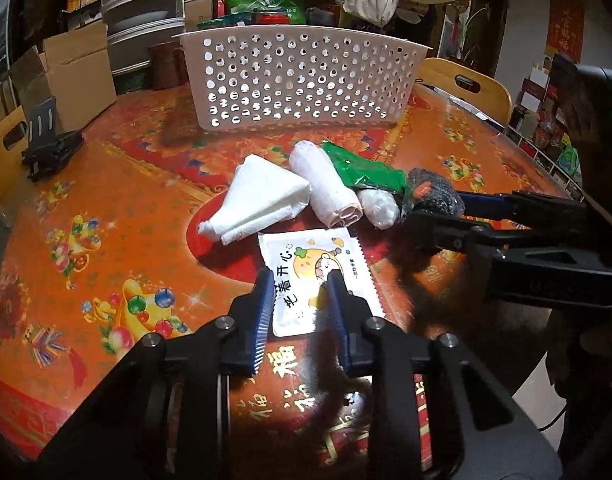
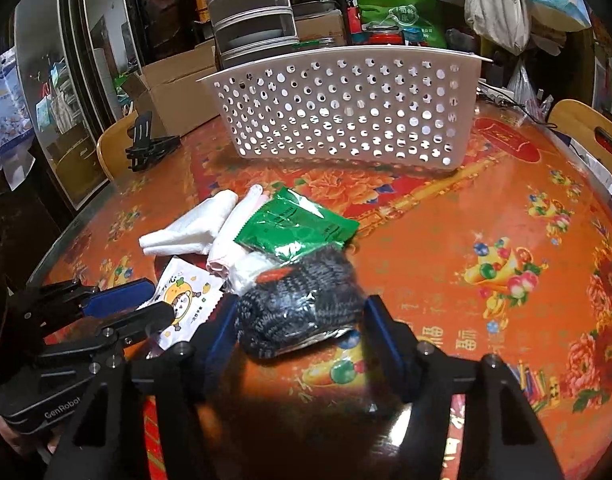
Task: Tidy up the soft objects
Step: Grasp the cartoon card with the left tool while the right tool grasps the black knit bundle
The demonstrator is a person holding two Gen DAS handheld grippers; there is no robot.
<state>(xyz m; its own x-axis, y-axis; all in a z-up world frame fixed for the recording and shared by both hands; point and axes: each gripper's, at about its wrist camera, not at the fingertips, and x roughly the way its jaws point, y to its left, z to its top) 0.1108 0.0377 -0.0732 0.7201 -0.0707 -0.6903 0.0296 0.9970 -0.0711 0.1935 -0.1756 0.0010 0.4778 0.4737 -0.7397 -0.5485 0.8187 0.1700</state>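
A white perforated basket (image 1: 302, 80) (image 2: 345, 112) stands at the back of the table. In front of it lie a folded white cloth (image 1: 258, 204) (image 2: 186, 228), a rolled pink towel (image 1: 325, 184) (image 2: 230, 236), a green packet (image 1: 365, 172) (image 2: 294, 224), a white bundle (image 1: 379, 208) (image 2: 250, 272) and a grey knitted item (image 1: 435, 194) (image 2: 302, 300). A white cartoon sachet (image 1: 313, 276) (image 2: 186, 296) lies flat. My left gripper (image 1: 300, 300) (image 2: 146, 300) is open, its jaws either side of the sachet. My right gripper (image 2: 302, 320) (image 1: 437, 216) is open around the grey knitted item.
The table wears an orange and red patterned cover (image 1: 106, 240) (image 2: 485, 240). A black clip stand (image 1: 46, 136) (image 2: 146, 144) sits at the left edge. Cardboard boxes (image 1: 74, 76), stacked trays (image 2: 250, 4), bags and wooden chairs (image 1: 465, 84) (image 2: 589, 136) surround the table.
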